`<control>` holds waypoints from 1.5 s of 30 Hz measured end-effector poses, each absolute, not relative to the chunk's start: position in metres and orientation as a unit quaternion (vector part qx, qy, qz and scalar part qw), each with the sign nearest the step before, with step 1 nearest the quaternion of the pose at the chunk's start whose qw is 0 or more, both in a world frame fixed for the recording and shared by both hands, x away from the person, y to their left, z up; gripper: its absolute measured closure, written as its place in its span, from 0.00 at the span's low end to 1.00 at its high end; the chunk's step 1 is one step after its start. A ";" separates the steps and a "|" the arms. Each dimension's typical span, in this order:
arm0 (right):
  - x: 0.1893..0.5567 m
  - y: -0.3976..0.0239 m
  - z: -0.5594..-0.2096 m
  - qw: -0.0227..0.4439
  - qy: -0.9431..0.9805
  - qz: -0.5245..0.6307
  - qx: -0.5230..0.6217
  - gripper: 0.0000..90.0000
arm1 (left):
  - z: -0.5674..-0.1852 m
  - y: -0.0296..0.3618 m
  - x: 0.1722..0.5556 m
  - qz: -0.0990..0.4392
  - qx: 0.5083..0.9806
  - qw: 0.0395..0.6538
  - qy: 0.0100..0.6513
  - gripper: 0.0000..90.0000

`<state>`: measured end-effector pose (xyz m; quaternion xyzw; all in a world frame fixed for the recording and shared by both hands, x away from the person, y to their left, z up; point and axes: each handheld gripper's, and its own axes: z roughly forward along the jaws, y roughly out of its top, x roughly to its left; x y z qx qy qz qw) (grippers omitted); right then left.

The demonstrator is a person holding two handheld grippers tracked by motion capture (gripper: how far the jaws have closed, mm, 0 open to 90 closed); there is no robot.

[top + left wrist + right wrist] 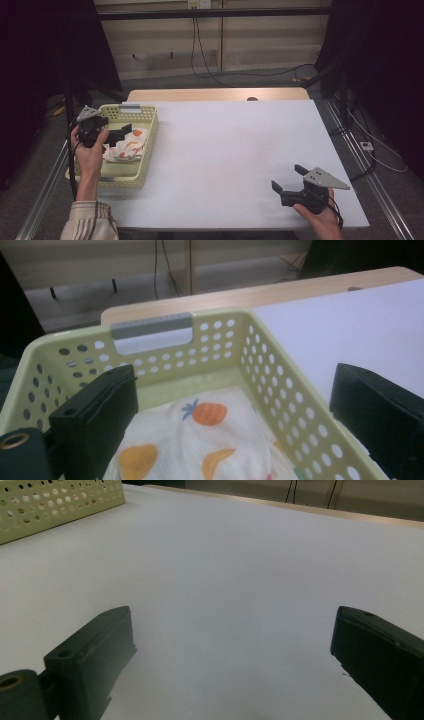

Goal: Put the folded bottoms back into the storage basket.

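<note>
Two grippers stand wide with nothing between the jaws. The left gripper [120, 135] hangs over the basket [148, 150] at the table's [235, 150] nine o'clock; its arm hides part of the cloth [127, 146] there, and in the left gripper view the bottom edge cuts the cloth [200, 440] off. The cloth lies crumpled, so no long axis can be made out. Its fruit print carries no readable writing. The right gripper [289, 181] rests at five o'clock, pointing toward ten.

black grippers [122, 134], grey plates, striped sleeve [90, 221]
</note>
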<state>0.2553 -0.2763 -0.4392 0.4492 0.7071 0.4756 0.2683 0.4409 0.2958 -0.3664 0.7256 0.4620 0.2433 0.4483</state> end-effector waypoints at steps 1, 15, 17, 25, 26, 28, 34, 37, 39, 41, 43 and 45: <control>0.255 -0.277 -0.439 0.268 0.706 0.476 0.450 0.04 | -0.365 0.295 0.440 0.247 0.723 0.455 0.458 0.06; 0.257 -0.278 -0.440 0.266 0.705 0.476 0.454 0.04 | -0.357 0.290 0.419 0.255 0.744 0.437 0.436 0.06; 0.257 -0.278 -0.440 0.267 0.704 0.475 0.454 0.04 | -0.354 0.289 0.414 0.252 0.745 0.443 0.431 0.09; 0.257 -0.278 -0.440 0.267 0.706 0.474 0.454 0.04 | -0.349 0.292 0.398 0.266 0.735 0.452 0.429 0.10; 0.257 -0.278 -0.440 0.267 0.706 0.474 0.454 0.04 | -0.349 0.293 0.397 0.264 0.735 0.452 0.431 0.10; 0.257 -0.278 -0.441 0.267 0.705 0.474 0.454 0.04 | -0.350 0.296 0.397 0.258 0.737 0.451 0.432 0.10; 0.257 -0.280 -0.441 0.265 0.702 0.473 0.462 0.04 | -0.354 0.298 0.395 0.251 0.734 0.454 0.439 0.10; 0.256 -0.280 -0.442 0.266 0.702 0.472 0.464 0.04 | -0.353 0.298 0.392 0.255 0.736 0.454 0.434 0.10; 0.256 -0.281 -0.441 0.267 0.700 0.472 0.464 0.04 | -0.352 0.299 0.388 0.257 0.733 0.458 0.432 0.09; 0.256 -0.281 -0.441 0.267 0.698 0.471 0.468 0.04 | -0.352 0.299 0.383 0.257 0.732 0.463 0.429 0.09; 0.256 -0.281 -0.442 0.268 0.699 0.469 0.469 0.04 | -0.352 0.300 0.380 0.258 0.734 0.462 0.426 0.09; 0.256 -0.281 -0.442 0.269 0.699 0.468 0.469 0.04 | -0.353 0.302 0.377 0.260 0.735 0.460 0.425 0.09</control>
